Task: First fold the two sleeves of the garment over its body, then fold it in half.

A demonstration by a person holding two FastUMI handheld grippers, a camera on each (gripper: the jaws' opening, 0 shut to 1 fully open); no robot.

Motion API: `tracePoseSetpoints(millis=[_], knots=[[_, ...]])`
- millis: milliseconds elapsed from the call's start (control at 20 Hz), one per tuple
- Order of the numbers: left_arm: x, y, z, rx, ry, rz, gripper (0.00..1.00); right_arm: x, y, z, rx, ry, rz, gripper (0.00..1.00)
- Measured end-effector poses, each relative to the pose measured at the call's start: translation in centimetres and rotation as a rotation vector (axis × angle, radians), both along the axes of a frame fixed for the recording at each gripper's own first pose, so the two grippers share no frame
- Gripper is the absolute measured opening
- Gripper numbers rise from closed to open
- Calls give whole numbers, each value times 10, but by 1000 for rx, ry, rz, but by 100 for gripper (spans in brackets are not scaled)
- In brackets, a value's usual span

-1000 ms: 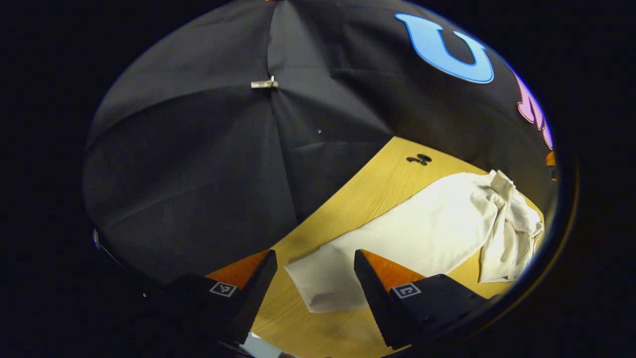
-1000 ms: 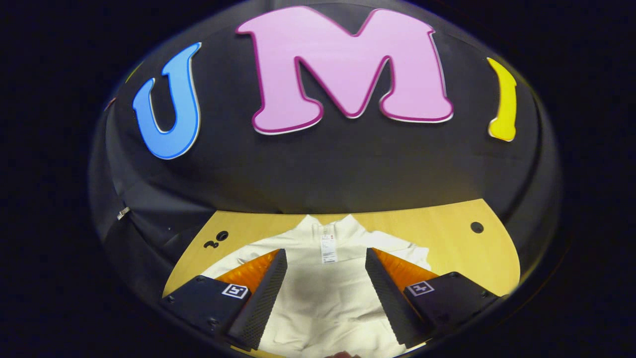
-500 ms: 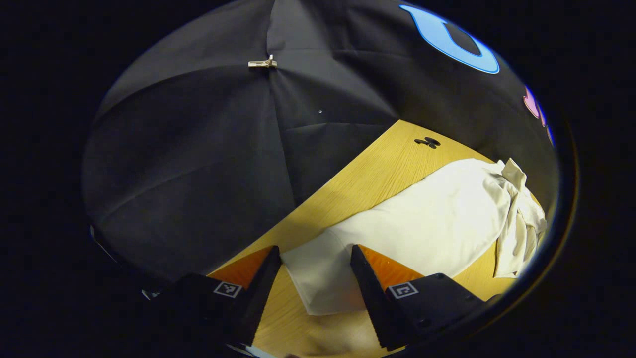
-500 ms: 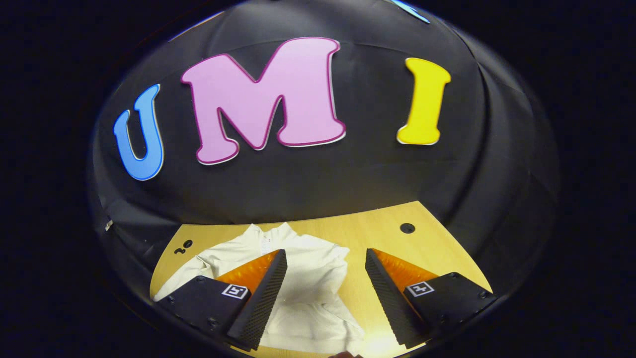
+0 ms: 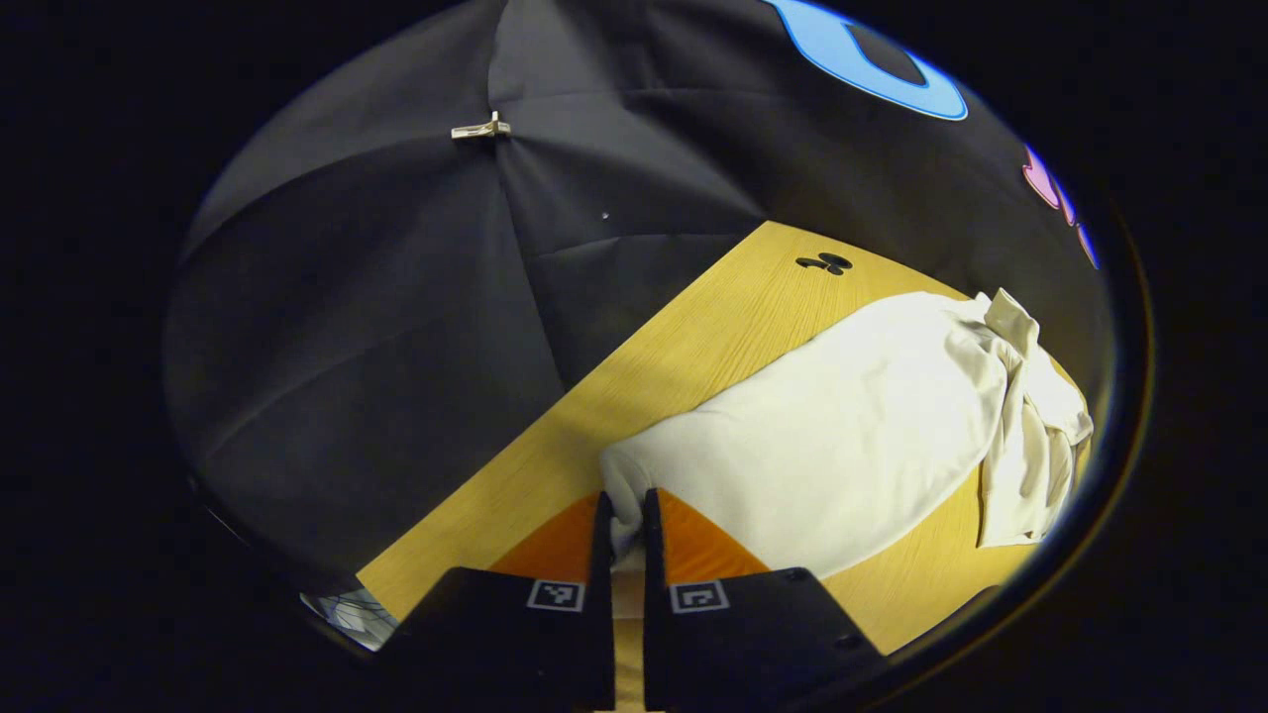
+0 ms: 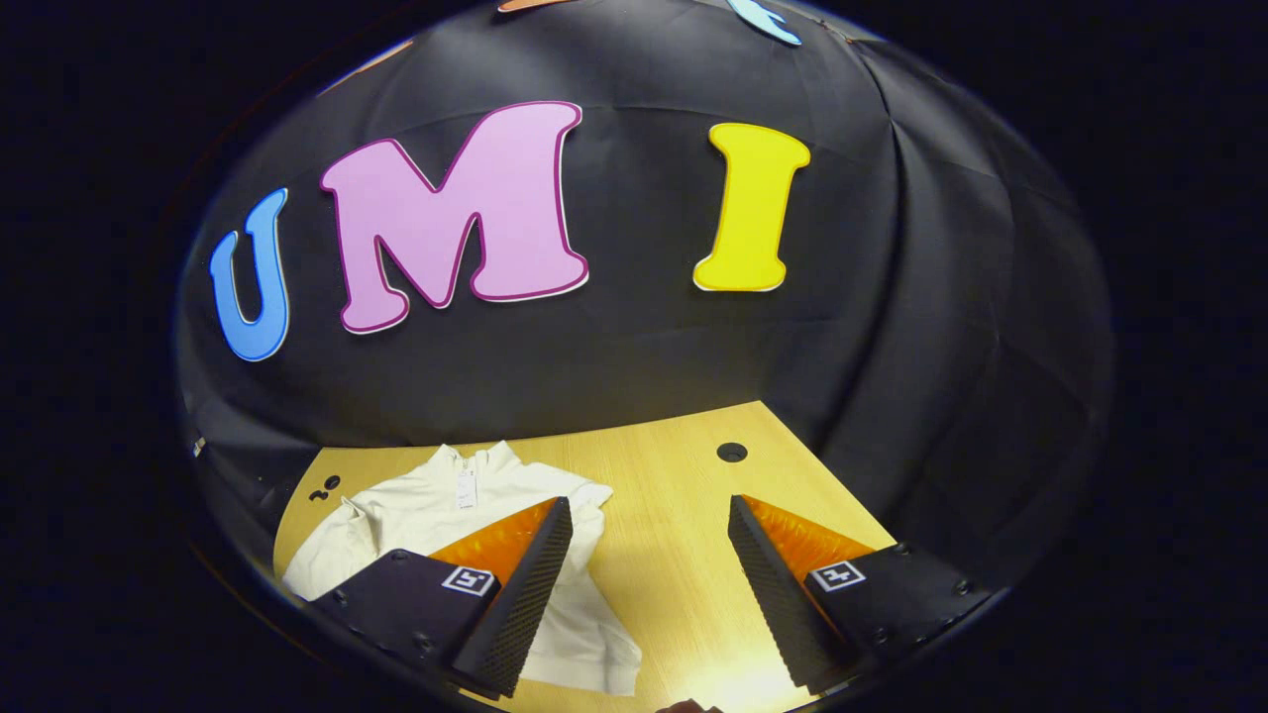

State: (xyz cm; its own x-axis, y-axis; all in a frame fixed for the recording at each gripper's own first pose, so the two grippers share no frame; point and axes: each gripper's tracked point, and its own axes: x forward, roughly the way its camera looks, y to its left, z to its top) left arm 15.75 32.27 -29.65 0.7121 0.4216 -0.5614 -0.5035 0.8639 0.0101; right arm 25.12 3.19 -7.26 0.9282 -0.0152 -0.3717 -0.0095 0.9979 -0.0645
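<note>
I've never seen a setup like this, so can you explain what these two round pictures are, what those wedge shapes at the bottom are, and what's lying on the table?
Each round picture comes from a fisheye camera riding on a hand-held two-finger tool; a person holds one in each hand. The wedges at the bottom are that tool's own two fingers.

In the left gripper view, the left tool has its fingers closed together, pinching the near end of a sleeve of the white garment.

In the right gripper view, the right tool has its fingers spread apart over the wooden table, holding nothing. The same garment lies to its left, collar toward the black cloth wall.

On the table lies only the garment, with small holes in the tabletop.
</note>
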Motion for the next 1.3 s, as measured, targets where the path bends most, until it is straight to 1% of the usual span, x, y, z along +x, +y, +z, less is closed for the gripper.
tracePoseSetpoints(millis=[100, 250, 350, 450, 650, 850, 950, 1100, 1150, 1200, 1300], knots=[[1, 1, 2, -47, -20, 42, 7, -1, -6, 1, 1, 0, -7, 98], [2, 3, 5, -160, -53, 88, 7, 3, -12, 2, 5, -4, -11, 98], [3, 7, 15, -200, -91, 124, 6, 6, -19, 4, 1, -6, -12, 98], [8, 5, 34, -211, -133, 131, 6, 9, -27, 4, -8, -5, -13, 98], [29, -10, 84, -191, -194, 79, 6, 14, -41, 1, -3, 4, -19, 98], [61, -38, 133, -181, -253, 24, 6, 16, -50, -5, -5, 9, -9, 98], [81, -54, 157, -161, -274, -12, 6, 17, -55, -10, -11, 13, 0, 98], [116, -84, 192, -128, -303, -76, 6, 18, -63, -15, -25, 18, 11, 98], [128, -95, 204, -110, -311, -100, 11, 18, -66, -18, -24, 22, 14, 98], [142, -109, 217, -99, -324, -127, 6, 18, -69, -20, -22, 26, 16, 98], [166, -140, 239, -91, -352, -178, 6, 19, -76, -24, -18, 33, 17, 98]])
